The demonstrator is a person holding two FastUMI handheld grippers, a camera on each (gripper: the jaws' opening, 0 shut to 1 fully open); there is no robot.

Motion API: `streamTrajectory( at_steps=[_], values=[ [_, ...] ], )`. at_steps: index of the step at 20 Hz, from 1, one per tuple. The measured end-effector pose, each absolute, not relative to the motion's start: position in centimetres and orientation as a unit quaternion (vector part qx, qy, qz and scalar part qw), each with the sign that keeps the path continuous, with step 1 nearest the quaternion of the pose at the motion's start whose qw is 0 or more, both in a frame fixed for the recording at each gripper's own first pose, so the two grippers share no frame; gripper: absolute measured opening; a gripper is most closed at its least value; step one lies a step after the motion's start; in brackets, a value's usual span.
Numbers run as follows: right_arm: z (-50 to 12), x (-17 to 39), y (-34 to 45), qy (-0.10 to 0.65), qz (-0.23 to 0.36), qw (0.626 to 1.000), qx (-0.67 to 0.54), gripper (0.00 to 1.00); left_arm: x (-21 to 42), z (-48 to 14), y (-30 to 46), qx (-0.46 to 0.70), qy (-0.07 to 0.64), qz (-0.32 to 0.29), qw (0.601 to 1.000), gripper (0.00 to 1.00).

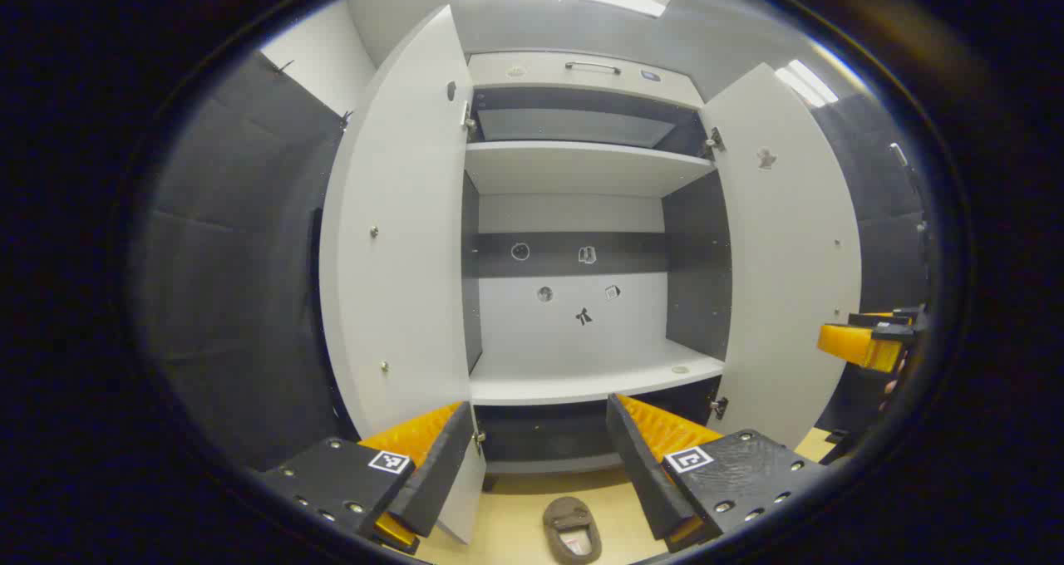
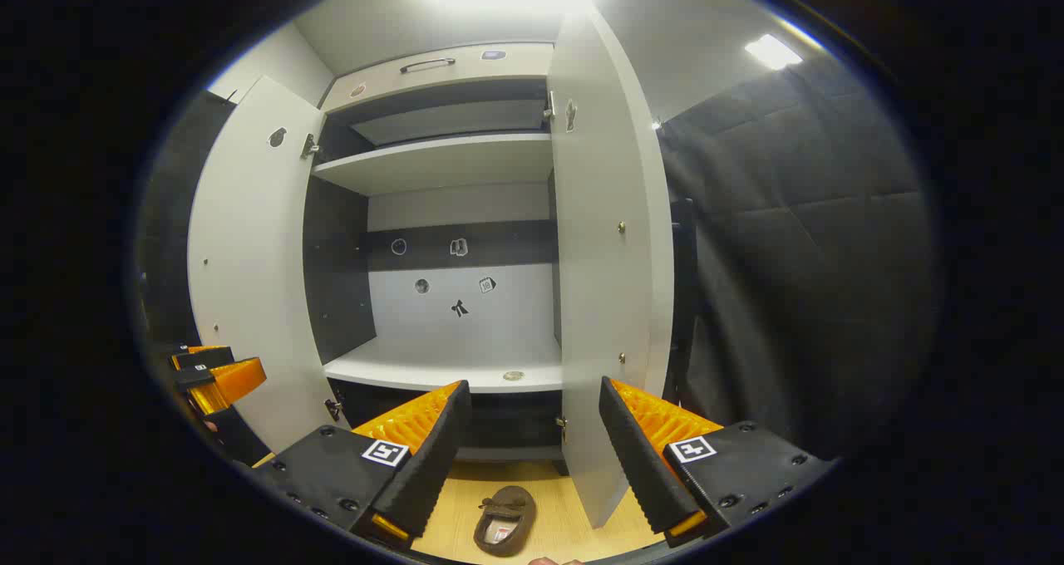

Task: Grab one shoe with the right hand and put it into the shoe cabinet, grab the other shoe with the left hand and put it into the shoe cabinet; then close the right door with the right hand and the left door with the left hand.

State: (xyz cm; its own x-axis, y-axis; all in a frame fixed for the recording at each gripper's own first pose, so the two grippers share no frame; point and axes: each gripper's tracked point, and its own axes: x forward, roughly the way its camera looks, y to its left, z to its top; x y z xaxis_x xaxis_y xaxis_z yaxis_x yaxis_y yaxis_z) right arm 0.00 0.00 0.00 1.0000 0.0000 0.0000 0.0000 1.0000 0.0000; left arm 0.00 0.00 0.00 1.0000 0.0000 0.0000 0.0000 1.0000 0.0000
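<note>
Below, both tongs, left tongs [image 1: 536, 457] and right tongs [image 2: 532, 453], hang spread and empty before the open shoe cabinet [image 1: 582, 374]. One brown shoe [image 1: 572, 529] lies on the floor [image 1: 515, 515] between them, its heel cut off; both doors [image 1: 399, 241] stand wide.

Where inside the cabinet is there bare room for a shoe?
The lower shelf between the two open doors is bare except for a small disc near its right front. The upper shelf looks bare too. The shoe lies on the floor.
</note>
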Motion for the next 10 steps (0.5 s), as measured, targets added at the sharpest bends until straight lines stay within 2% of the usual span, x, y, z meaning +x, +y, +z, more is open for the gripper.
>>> streamTrajectory(
  at_steps=[8, 9, 10],
  values=[
    [-0.4, 0.6, 1.6, 0.009, 0.019, 1.0, -0.003, 0.92, -0.5, -0.4, 1.1, 0.0, -0.002, 0.012, 1.0, 0.94],
    [-0.5, 0.6, 1.8, 0.012, 0.02, 1.0, -0.002, 0.98, -0.6, -0.6, 1.3, 0.001, -0.002, 0.015, 1.0, 0.94],
    [-0.6, 0.6, 2.1, 0.014, 0.022, 1.0, 0.0, 0.98, -0.7, -0.8, 1.6, 0.001, -0.001, 0.019, 1.0, 0.94]
  ],
)
